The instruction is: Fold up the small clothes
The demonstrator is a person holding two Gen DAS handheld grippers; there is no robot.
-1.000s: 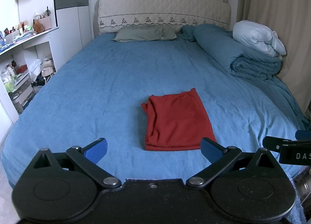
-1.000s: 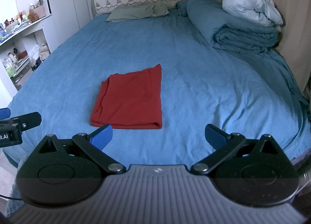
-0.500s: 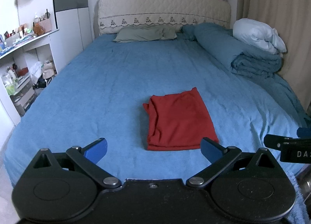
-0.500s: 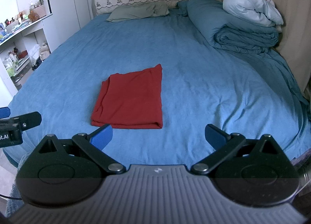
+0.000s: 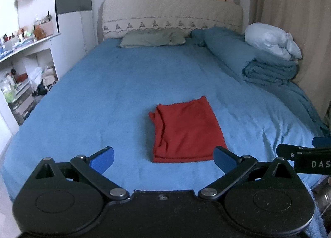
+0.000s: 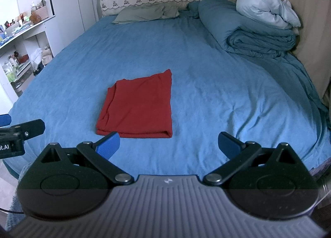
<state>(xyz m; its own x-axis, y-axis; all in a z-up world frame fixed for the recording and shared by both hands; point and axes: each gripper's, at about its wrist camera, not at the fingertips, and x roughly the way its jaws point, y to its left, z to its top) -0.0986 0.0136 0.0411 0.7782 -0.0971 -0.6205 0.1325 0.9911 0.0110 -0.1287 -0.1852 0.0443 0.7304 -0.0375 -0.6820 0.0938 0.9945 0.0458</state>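
A small red garment (image 5: 185, 131) (image 6: 138, 106) lies folded into a flat rectangle on the blue bedsheet (image 5: 103, 97) (image 6: 217, 85), near the foot of the bed. My left gripper (image 5: 163, 158) is open, held back from the garment's near edge and above the sheet, nothing between its blue fingertips. My right gripper (image 6: 168, 144) is open too, just short of the garment's near right corner, holding nothing. Each gripper's tip shows at the edge of the other's view.
A rolled blue duvet (image 5: 258, 62) (image 6: 248, 35) with a pale pillow (image 5: 271, 40) on top lies along the right side. A green pillow (image 5: 153, 39) rests by the headboard (image 5: 171, 16). Cluttered shelves (image 5: 22, 72) stand left; a curtain (image 5: 298, 20) hangs right.
Both grippers stay open and hold almost still. The left view has shifted slightly, so the garment sits a little higher and further left in it.
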